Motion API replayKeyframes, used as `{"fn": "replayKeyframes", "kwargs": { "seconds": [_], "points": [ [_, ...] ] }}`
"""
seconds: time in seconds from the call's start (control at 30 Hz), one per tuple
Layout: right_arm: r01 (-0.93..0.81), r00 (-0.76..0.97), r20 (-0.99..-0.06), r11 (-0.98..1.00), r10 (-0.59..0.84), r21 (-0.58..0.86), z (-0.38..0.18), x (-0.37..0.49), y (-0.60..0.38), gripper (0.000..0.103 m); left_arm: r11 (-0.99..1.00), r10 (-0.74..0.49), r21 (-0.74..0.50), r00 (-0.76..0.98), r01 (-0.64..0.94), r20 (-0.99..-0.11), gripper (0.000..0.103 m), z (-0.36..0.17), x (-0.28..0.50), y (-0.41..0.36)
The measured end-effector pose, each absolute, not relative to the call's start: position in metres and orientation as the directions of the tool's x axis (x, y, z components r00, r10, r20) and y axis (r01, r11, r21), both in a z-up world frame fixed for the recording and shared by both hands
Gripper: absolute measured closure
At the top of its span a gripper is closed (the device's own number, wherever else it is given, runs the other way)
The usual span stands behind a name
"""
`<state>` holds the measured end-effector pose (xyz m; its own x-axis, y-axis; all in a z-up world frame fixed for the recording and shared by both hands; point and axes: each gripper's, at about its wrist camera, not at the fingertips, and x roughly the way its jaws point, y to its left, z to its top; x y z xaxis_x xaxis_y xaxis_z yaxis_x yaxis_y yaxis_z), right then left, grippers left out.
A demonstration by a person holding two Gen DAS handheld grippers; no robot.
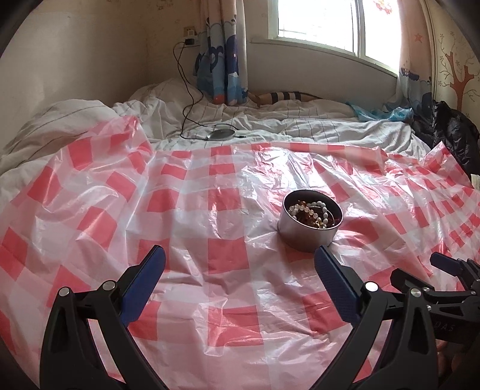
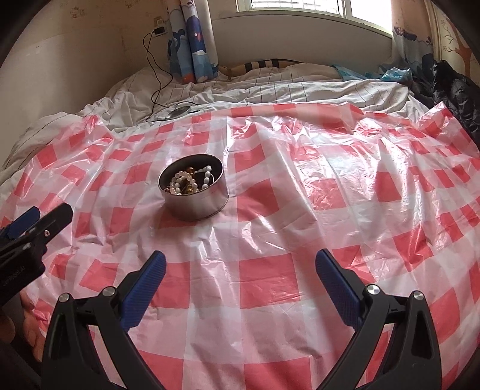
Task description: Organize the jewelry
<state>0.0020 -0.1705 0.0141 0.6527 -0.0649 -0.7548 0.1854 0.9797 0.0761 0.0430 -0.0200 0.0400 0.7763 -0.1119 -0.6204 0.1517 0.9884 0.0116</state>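
On the checked plastic sheet (image 1: 228,258), the jewelry tin (image 1: 310,220) sits ahead of both wide-open, empty tongs (image 1: 240,261) (image 2: 240,264).

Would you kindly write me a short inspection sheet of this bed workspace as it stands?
Surface: wrinkled red-checked plastic sheet spread over a striped duvet.
Job's things: round metal tin, open, upright, holding bead jewelry; none lies outside it.
Clutter: round silver gadget beyond the sheet; blue plastic bag; black jacket.
Grippers: left claw and right claw both open, empty, apart from the tin.
Cables: black cable from wall plug to the gadget.
Surroundings: window, cartoon curtain.
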Motion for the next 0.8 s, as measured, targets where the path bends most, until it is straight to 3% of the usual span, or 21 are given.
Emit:
{"fn": "replayKeyframes", "kwargs": {
  "seconds": [0.3, 0.8],
  "points": [
    [0.217, 0.679, -0.725, 0.975, -0.118, 0.045, 0.020, 0.005, -0.178, 0.007, 0.980, -0.130, 0.041, 0.780, 0.195, -0.612, 0.008, 0.036, 0.045, -0.042],
    [0.245, 0.646, -0.749, 0.969, -0.148, 0.020, 0.010, 0.013, -0.178, 0.007, 0.992, -0.080, 0.022, 0.766, 0.122, -0.638, 0.008, 0.031, 0.028, -0.030]
  ]
}}
